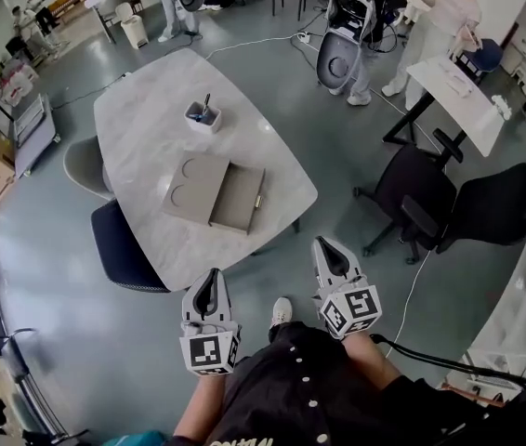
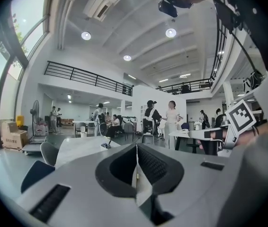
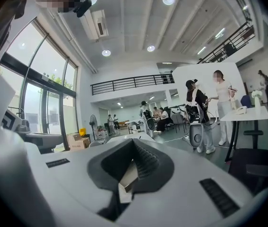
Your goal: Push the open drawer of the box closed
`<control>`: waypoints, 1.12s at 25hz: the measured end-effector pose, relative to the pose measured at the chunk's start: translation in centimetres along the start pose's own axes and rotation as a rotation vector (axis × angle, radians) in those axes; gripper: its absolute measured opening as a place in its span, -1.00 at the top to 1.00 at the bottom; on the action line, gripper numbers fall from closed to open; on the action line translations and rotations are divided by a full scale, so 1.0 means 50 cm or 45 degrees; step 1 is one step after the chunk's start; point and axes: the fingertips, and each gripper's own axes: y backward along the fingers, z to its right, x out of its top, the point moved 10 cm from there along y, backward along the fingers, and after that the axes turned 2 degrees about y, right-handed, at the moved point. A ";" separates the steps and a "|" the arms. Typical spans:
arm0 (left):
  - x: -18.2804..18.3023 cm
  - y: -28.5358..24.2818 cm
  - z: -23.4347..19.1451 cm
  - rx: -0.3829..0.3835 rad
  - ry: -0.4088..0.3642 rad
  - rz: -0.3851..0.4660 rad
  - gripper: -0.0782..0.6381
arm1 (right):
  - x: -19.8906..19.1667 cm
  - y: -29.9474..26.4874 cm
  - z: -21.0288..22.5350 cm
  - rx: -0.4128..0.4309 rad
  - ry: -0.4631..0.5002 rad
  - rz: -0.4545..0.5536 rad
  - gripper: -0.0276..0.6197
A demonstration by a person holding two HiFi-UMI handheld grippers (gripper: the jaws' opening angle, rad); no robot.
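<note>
A flat tan box (image 1: 193,186) lies on the white marble table (image 1: 151,100), and its drawer (image 1: 239,200) stands pulled out toward the right. My left gripper (image 1: 210,277) and right gripper (image 1: 325,247) hang off the table, close to my body, well short of its near edge. Both point toward the table. In the left gripper view the left gripper (image 2: 136,148) has its jaws pressed together with nothing between them. The right gripper (image 3: 134,143) looks the same in its own view. The box is hidden behind the jaws in both gripper views.
A white pen cup (image 1: 203,116) stands on the table beyond the box. A dark blue chair (image 1: 125,249) and a grey chair (image 1: 82,165) sit at the table's left side. Black office chairs (image 1: 421,198) and a white desk (image 1: 458,86) are at the right, with people standing beyond.
</note>
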 end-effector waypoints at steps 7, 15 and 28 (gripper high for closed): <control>0.018 -0.096 0.015 0.025 -0.050 0.010 0.73 | 0.007 -0.088 0.053 0.072 -0.013 -0.023 0.92; 0.036 -0.166 0.022 0.086 -0.047 0.024 0.73 | 0.018 -0.163 0.101 0.144 -0.025 -0.034 0.92; 0.042 -0.177 0.003 0.166 -0.036 0.003 0.73 | 0.001 -0.224 0.106 0.218 -0.080 -0.093 0.92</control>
